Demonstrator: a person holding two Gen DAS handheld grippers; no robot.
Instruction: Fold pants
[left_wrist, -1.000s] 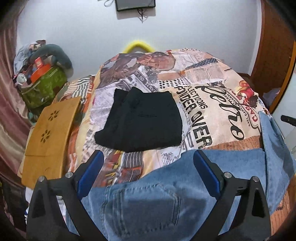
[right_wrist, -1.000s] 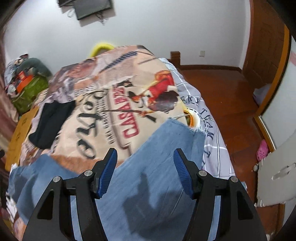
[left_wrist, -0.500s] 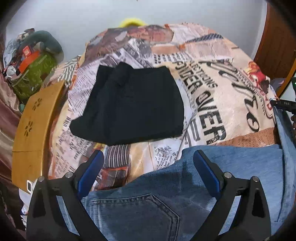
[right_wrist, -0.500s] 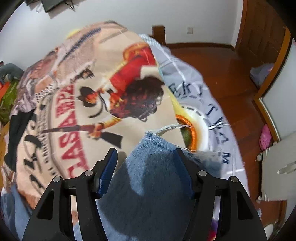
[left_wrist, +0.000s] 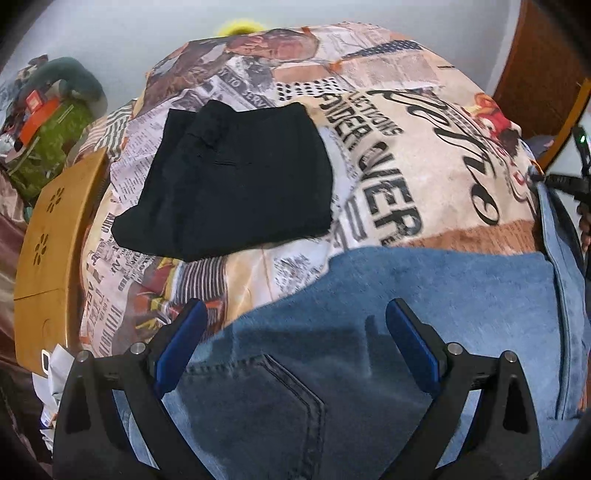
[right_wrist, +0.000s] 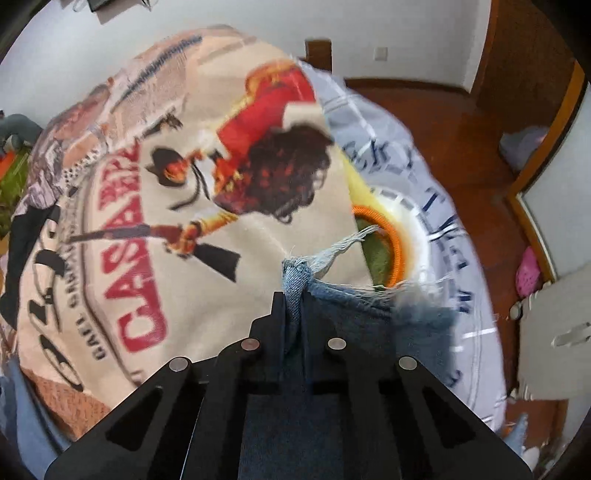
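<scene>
Blue jeans (left_wrist: 424, 295) lie spread on the printed bedspread (left_wrist: 388, 155). My left gripper (left_wrist: 291, 343) is open over the seat of the jeans, above a back pocket, and holds nothing. My right gripper (right_wrist: 293, 295) is shut on the frayed hem of a jeans leg (right_wrist: 295, 275), with white threads sticking out past the fingers. The right gripper also shows at the right edge of the left wrist view (left_wrist: 554, 181), pulling the leg up there.
Folded black pants (left_wrist: 229, 181) lie on the bed beyond the jeans. A wooden tray table (left_wrist: 51, 236) and a green bag (left_wrist: 48, 136) stand at the bed's left. Right of the bed are wooden floor (right_wrist: 461, 155), a door and a pink slipper (right_wrist: 530, 273).
My right gripper has closed on the frayed hem of the jeans leg. My left gripper stays open over the jeans' seat with a slight shift of view.
</scene>
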